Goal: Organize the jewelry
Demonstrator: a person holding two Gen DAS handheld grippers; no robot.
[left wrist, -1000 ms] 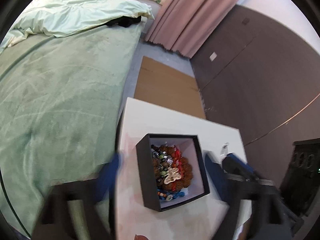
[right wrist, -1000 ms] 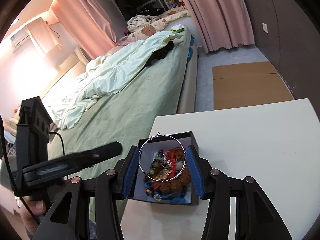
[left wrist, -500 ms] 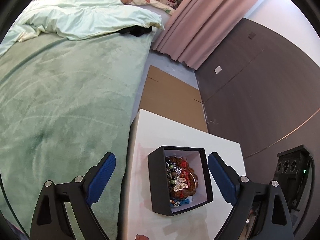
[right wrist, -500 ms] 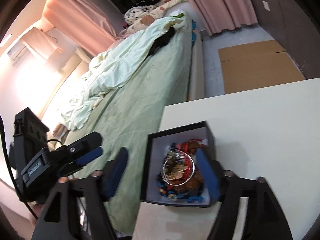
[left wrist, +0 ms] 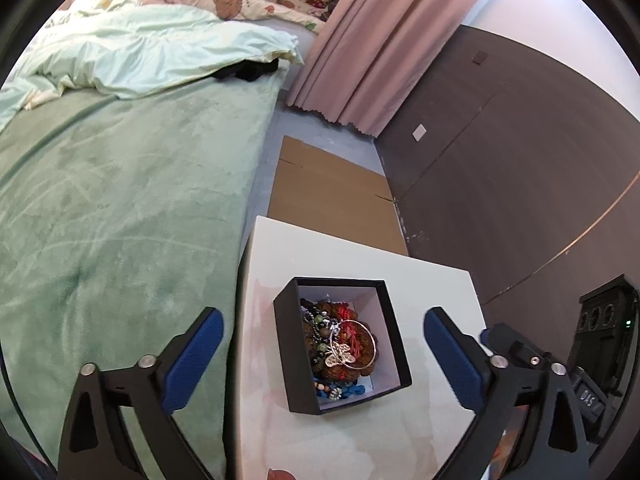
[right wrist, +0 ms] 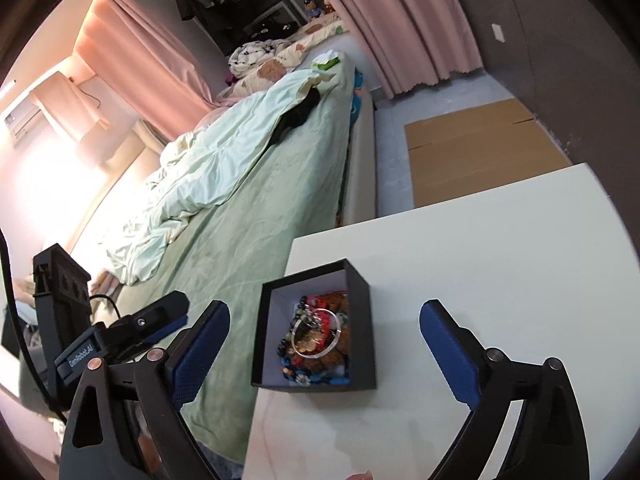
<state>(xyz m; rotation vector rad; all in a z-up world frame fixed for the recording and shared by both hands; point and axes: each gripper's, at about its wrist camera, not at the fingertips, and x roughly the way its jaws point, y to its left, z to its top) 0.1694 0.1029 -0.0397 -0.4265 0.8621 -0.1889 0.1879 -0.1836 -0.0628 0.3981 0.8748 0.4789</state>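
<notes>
I see right gripper (right wrist: 324, 344) jaws opening, empty, black box (right wrist: 362, 280) of jewelry (right wrist: 316, 340) at 12 o'clock between them.

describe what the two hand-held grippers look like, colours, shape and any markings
Both are black frames with two angled fingers, each tipped with a blue textured pad and pinned by round metal bolts. The left hand-held gripper carries white lettering on its side body and a black cable; the right hand-held gripper looks the same build.

Indoor scene under mixed lighting, sharp focus, strong fisheye distortion.
Warm glare overexposes the pink wall (right wrist: 52, 168) at left in the right wrist view; the white tabletop (left wrist: 360, 256) is evenly lit with soft shadows; straight edges bow towards the dark circular vignette.
</notes>
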